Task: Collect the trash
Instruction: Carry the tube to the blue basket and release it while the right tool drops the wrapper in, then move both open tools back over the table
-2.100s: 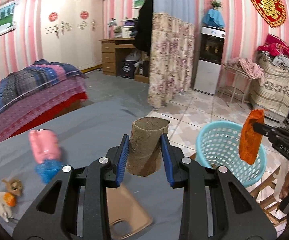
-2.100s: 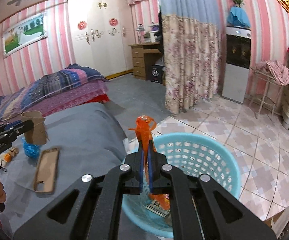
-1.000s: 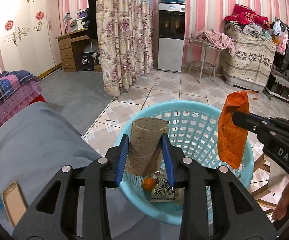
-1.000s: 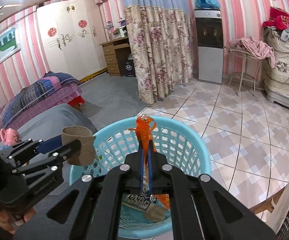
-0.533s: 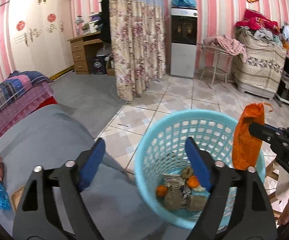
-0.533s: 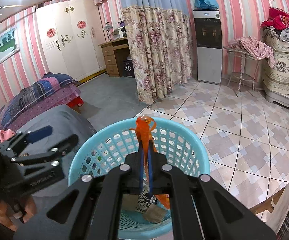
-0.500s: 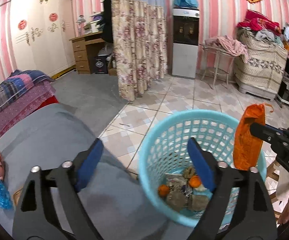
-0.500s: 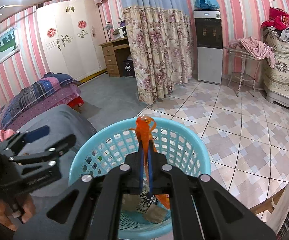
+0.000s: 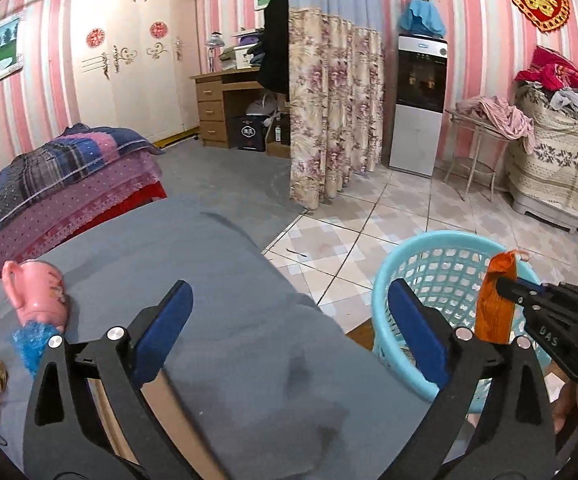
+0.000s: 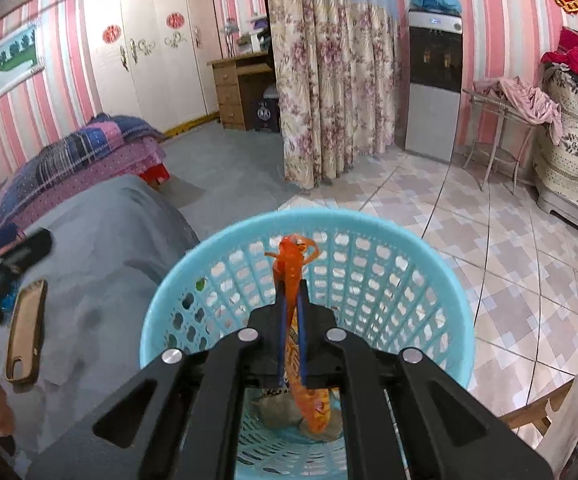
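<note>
Left gripper: black frame, blue pads, jaws spread wide after just opening further, nothing between them; positioned over the grey cloth-covered surface, beside the basket

Right gripper: jaws clenched on a crumpled orange plastic wrapper, which is held upright over the round light-blue plastic lattice basket, its lower end hanging inside

Basket: stood on tiled floor against the grey surface; other scraps are seen at its bottom, partly hidden

Grey surface: a pink ceramic jug lying on its side, a blue crinkled wrapper touching it, a tan phone case lying flat
</note>
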